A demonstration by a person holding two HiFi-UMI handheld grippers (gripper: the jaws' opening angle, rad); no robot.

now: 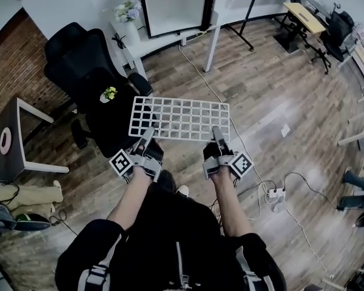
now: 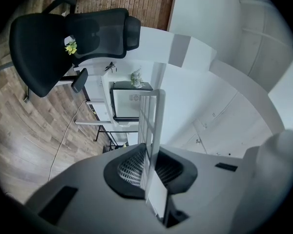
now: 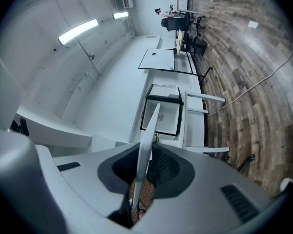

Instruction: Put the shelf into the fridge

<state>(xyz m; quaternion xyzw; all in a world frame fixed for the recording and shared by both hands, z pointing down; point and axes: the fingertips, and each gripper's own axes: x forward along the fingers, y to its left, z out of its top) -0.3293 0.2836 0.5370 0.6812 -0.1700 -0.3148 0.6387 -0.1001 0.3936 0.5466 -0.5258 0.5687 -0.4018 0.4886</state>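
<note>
Left gripper (image 1: 147,139) and right gripper (image 1: 218,139) are each clamping the shelf's (image 1: 179,119) near edge, holding it level, facing the open fridge (image 1: 173,6).

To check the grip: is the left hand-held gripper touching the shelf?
Touching. The left gripper view shows the left hand-held gripper shut on the edge of the shelf.
</note>
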